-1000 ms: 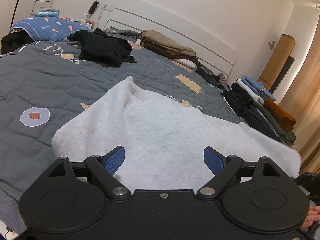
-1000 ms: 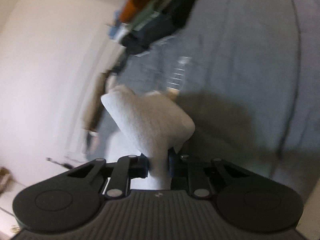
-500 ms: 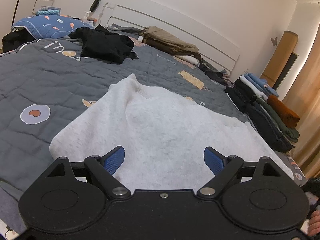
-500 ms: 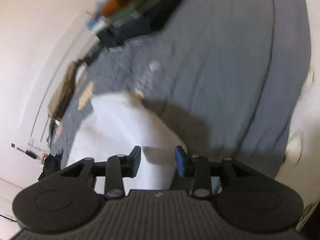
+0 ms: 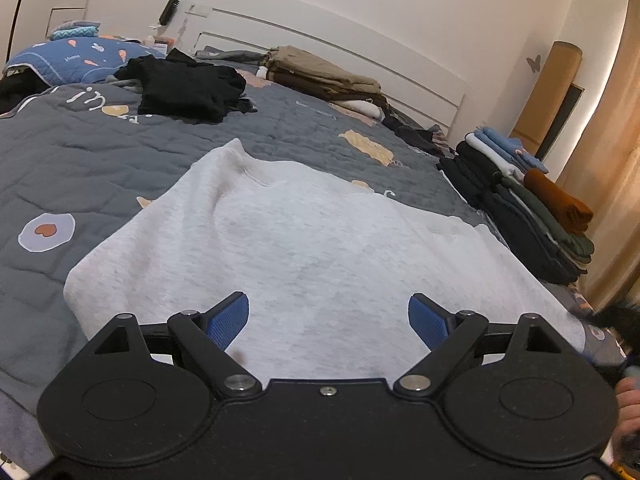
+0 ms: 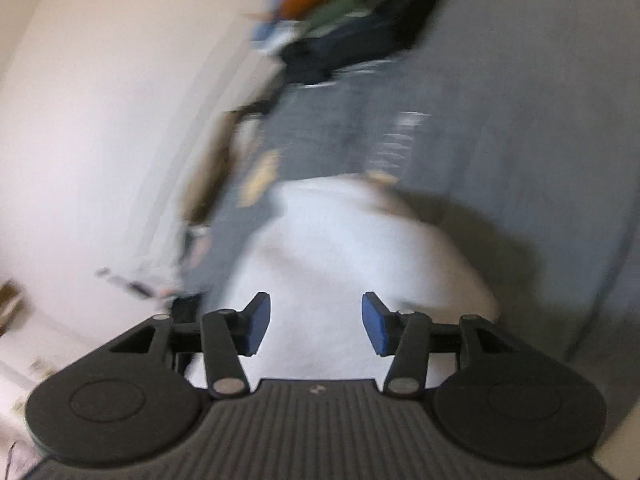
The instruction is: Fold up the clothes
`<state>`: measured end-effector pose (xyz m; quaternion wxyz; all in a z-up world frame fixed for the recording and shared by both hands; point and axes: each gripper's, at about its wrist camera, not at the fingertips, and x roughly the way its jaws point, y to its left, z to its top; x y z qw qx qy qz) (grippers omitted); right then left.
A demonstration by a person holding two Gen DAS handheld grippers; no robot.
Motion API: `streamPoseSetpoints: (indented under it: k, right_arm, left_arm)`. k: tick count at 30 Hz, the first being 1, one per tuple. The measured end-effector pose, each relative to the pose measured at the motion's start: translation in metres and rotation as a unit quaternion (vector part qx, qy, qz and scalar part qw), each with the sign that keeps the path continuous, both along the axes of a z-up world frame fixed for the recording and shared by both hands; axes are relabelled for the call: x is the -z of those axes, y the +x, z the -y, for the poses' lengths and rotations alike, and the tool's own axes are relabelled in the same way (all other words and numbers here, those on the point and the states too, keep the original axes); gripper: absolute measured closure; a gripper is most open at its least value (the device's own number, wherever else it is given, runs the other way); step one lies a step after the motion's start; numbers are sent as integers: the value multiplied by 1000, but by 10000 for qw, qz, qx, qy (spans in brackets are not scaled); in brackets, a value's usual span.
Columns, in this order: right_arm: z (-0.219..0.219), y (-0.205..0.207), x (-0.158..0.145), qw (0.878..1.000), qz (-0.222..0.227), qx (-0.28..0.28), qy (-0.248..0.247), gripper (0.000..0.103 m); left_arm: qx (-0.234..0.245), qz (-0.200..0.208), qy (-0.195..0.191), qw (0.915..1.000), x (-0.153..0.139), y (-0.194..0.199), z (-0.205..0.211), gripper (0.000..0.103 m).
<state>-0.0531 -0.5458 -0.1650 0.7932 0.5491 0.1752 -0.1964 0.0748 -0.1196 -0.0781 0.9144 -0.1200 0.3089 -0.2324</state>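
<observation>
Left gripper: your left gripper is spread wide, blue pads well apart, nothing between them. It hangs over the near edge of the garment.

Right gripper: your right gripper is released too, pads parted with white cloth showing in the gap, gripping nothing (this view is heavily blurred, so whether it touches the fabric cannot be told).

Garment: the light grey sweatshirt lies spread flat on the bed, one corner rising to a small peak at the far left. In the right wrist view the same sweatshirt shows as a pale rounded mass just ahead of the fingers.

Surface: a grey quilted bedspread with egg and toast prints carries everything.

Unfolded items: a black garment heap sits well beyond the sweatshirt, towards the blue pillow.

Along the headboard: a khaki and brown clothing pile lies against the white headboard.

Finished stack: folded clothes are stacked at the right edge of the bed, near the sweatshirt's far right corner, a rust-orange piece on top.
</observation>
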Motion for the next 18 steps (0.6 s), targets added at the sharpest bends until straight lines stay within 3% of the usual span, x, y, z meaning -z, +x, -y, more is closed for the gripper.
streamPoseSetpoints:
  k: [2, 4, 7, 14, 18]
  right_arm:
    - [16, -1, 24, 9980, -281, 363, 435, 57]
    - [27, -8, 47, 9931, -153, 582, 1010, 62]
    - [32, -12, 52, 9914, -114, 621, 1150, 66]
    - [20, -16, 20, 9960, 158, 416, 771, 56]
    - [12, -9, -8, 9990, 330, 158, 238, 51]
  left_arm:
    - [4, -1, 18, 10000, 0, 0, 0, 16]
    - [-22, -24, 13, 10000, 1, 1, -2, 16]
    - [-65, -63, -42, 10000, 1, 3, -5, 16]
    - [-72, -34, -119, 9999, -2, 1, -9, 15]
    - [-106, 0, -162, 9998, -6, 2, -12, 14]
